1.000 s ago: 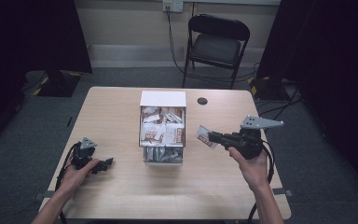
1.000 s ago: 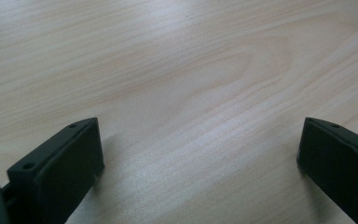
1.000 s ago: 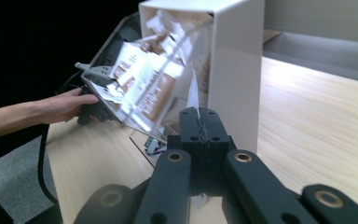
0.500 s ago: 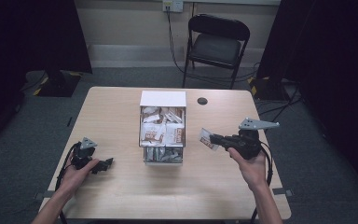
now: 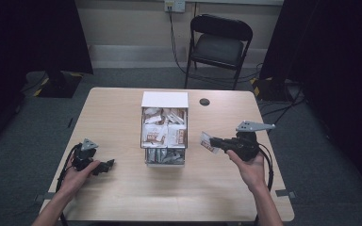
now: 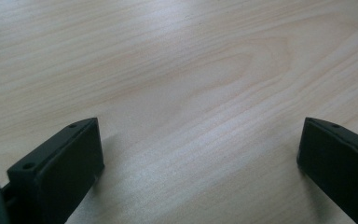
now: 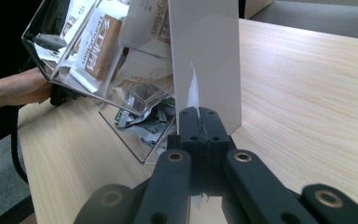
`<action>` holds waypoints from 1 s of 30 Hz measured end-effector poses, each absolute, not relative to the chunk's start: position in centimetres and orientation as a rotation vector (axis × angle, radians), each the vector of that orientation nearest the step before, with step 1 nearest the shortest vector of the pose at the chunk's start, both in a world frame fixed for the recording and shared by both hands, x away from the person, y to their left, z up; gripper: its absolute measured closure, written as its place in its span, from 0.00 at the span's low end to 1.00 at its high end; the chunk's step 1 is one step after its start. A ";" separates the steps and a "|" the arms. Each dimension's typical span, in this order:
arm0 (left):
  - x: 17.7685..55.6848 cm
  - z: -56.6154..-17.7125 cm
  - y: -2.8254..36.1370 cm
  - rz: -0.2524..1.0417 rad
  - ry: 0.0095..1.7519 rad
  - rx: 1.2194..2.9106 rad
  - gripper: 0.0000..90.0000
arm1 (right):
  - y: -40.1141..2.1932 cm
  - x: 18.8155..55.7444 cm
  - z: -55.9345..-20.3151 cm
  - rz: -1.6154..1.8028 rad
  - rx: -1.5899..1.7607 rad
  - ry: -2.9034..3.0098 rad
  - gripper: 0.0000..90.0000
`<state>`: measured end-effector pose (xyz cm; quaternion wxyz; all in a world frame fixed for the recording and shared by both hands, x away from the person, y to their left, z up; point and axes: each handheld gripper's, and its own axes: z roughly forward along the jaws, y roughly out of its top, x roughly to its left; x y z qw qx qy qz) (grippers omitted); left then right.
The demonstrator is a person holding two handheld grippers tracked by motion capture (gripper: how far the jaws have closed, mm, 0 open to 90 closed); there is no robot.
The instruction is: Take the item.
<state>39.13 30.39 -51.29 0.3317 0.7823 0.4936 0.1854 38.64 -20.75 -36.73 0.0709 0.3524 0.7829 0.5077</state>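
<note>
- Packet (image 7: 193, 91): seen edge-on between closed jaws; print unreadable
- Box (image 7: 98, 56): top cut by frame edge
- Left hand (image 7: 16, 88): partly behind box

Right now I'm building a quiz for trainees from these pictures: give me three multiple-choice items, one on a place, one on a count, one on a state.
1. Where is the packet?
A. in the right gripper
B. on the chair
C. under the table

2. How many chairs stand behind the table?
A. three
B. one
C. none

3. How do the left gripper's jaws stand?
A. shut on a packet
B. shut on a cable
C. open over bare wood

Answers: 1 A, its jaws pinch the packet's edge right of the clear box. 2 B, one black folding chair. 3 C, the left gripper view has wood between the spread jaws.
</note>
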 end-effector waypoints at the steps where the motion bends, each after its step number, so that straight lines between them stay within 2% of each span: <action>1: 39.1 -51.3 30.4 0.484 1.290 2.044 0.00 | -20.8 38.6 -36.7 1.527 1.060 2.354 1.00; 30: 39.1 -51.3 30.4 0.484 1.290 2.044 0.00 | -20.7 41.3 -43.2 1.369 1.193 2.439 1.00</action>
